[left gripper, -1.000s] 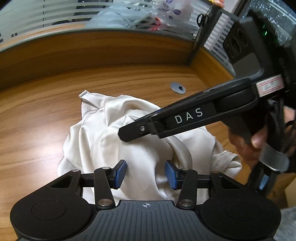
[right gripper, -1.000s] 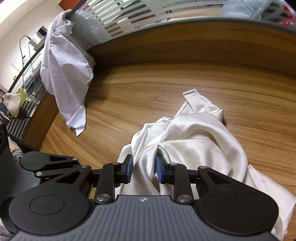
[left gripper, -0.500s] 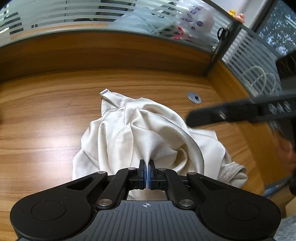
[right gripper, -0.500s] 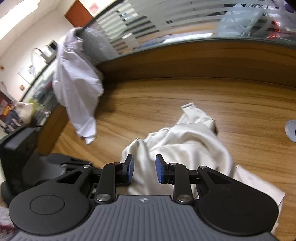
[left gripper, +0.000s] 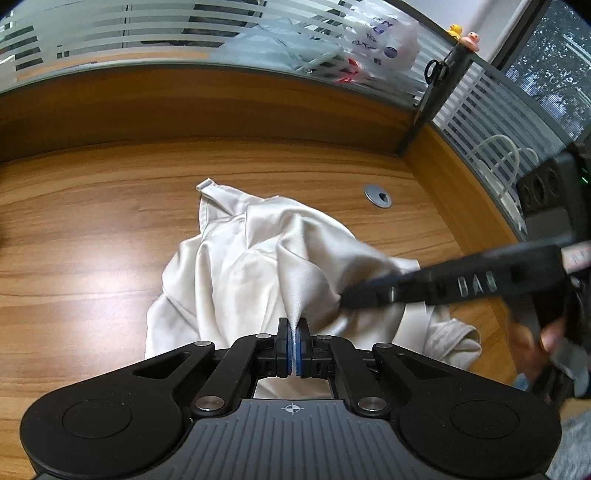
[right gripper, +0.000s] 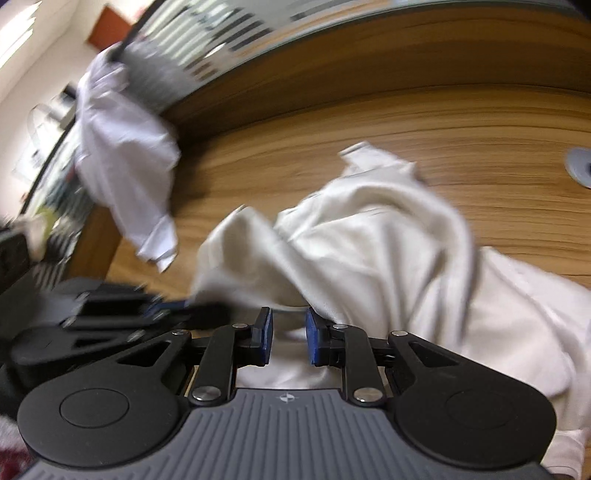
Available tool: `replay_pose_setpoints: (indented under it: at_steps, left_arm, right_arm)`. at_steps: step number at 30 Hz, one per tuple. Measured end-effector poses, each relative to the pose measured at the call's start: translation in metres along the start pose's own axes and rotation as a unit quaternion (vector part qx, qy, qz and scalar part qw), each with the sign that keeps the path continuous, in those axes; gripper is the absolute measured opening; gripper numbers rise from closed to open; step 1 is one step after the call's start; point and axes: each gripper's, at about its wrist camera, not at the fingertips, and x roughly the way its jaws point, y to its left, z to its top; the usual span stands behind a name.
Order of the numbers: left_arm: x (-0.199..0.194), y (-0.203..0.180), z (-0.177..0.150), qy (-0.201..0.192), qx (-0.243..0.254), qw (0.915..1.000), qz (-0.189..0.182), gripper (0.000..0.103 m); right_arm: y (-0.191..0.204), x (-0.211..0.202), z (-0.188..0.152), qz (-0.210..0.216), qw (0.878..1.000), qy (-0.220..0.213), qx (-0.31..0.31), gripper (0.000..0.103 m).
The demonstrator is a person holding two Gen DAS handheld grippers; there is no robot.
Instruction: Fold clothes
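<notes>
Wooden desk (left gripper: 92,229): left gripper (left gripper: 294,345) pinches cream garment (left gripper: 236,266), right gripper (right gripper: 289,341) gapes

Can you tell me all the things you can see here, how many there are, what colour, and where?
Cream garment: one, shiny cream, crumpled in the middle of the desk.
White shirt: one, white, hanging over the partition at the desk's left end.
Desk: one, brown wood, under everything.
Cable hole cover: one, grey, in the desk behind the garment.
Scissors: one pair, black, on the partition post.
Toy ducks: two, yellow and pink, on top of the partition.
Plastic bags: a few, whitish, behind the frosted glass.
Left gripper: black, blue pads, jaws shut on a garment fold.
Right gripper: black, blue pads, jaws open over the garment.
</notes>
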Motion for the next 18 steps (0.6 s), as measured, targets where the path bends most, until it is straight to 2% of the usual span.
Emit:
replay_pose_setpoints:
  at_steps: [6, 16, 18]
  left_arm:
    - [-0.004, 0.005, -0.007, 0.012, 0.001, 0.9998, -0.013, 0.004]
    - [-0.005, 0.009, -0.012, 0.014, -0.009, 0.9997, -0.019, 0.004]
    - [-0.005, 0.008, -0.012, 0.015, -0.007, 0.9996, -0.022, 0.004]
  right_arm:
    - [-0.016, 0.001, 0.016, -0.021, 0.999, -0.013, 0.022, 0.023]
    - [0.017, 0.022, 0.011, -0.021, 0.997, 0.048, -0.062, 0.024]
    - [0.017, 0.026, 0.008, -0.026, 0.996, 0.056, -0.069, 0.028]
